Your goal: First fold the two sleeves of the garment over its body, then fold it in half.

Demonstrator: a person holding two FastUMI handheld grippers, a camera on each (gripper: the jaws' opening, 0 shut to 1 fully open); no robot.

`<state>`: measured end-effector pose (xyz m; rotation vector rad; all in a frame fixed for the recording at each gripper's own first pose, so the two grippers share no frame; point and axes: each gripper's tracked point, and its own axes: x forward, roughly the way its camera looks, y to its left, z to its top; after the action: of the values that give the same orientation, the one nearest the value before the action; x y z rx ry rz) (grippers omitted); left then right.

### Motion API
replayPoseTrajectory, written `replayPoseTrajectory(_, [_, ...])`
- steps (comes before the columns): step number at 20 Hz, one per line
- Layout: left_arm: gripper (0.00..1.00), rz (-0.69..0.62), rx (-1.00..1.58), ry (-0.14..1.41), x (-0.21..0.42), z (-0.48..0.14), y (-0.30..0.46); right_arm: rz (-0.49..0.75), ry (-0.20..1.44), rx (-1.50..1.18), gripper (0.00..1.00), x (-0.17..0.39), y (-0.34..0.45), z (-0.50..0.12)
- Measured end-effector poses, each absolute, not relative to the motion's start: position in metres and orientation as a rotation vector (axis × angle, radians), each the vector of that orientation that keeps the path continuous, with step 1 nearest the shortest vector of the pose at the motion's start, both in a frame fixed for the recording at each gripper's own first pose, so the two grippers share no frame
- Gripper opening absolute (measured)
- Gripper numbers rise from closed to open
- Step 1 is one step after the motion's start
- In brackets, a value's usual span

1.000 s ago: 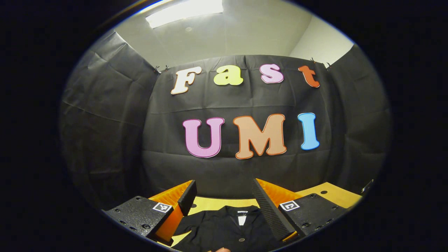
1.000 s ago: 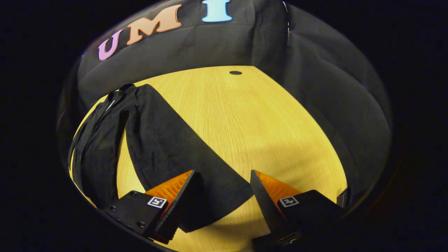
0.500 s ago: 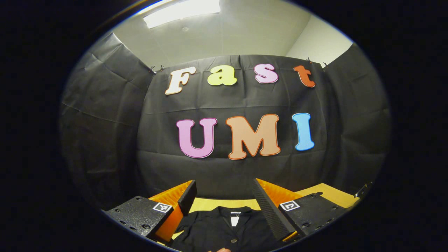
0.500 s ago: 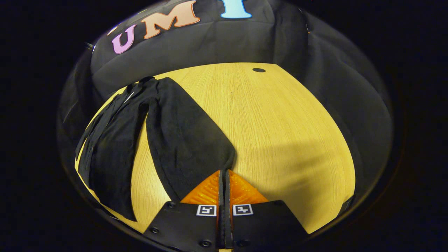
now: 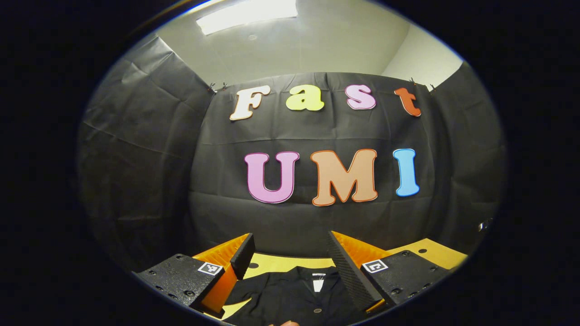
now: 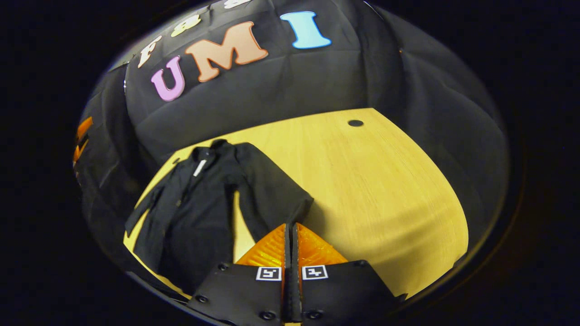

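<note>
A black button-up garment (image 6: 190, 213) lies flat on the yellow wooden table (image 6: 362, 181), collar toward the back wall. Its sleeve (image 6: 272, 194) on the table's open side runs from the shoulder down to my right gripper (image 6: 290, 226), which is shut on the sleeve's end and holds it a little off the table. In the left gripper view the garment's collar and button placket (image 5: 290, 294) lie below and between the fingers of my left gripper (image 5: 290, 246). That gripper is open, holds nothing, and hangs above the cloth.
The black cloth wall closes the table's far side and both ends. A round cable hole (image 6: 355, 122) sits near the table's far corner, and another hole (image 5: 421, 250) shows on the table at the right of the left gripper view.
My right gripper came down over the sleeve's end, shut on it, then rose and drew back, lifting the sleeve. The left gripper stayed open and only swayed slightly.
</note>
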<state>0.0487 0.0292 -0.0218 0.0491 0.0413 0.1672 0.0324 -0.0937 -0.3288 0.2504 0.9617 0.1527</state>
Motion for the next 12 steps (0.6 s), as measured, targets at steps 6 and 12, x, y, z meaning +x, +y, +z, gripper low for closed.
replayPoseTrajectory(6, [0.95, 0.197, 0.057, 0.009, 0.038, -0.008, 0.095, 0.224, 0.846, 0.338, 0.02, 0.072, -0.001, -0.273])
replayPoseTrajectory(12, [0.99, 0.237, 0.043, 0.022, 0.024, -0.013, 0.153, 0.338, 0.752, 0.206, 0.02, 0.101, 0.088, -0.229])
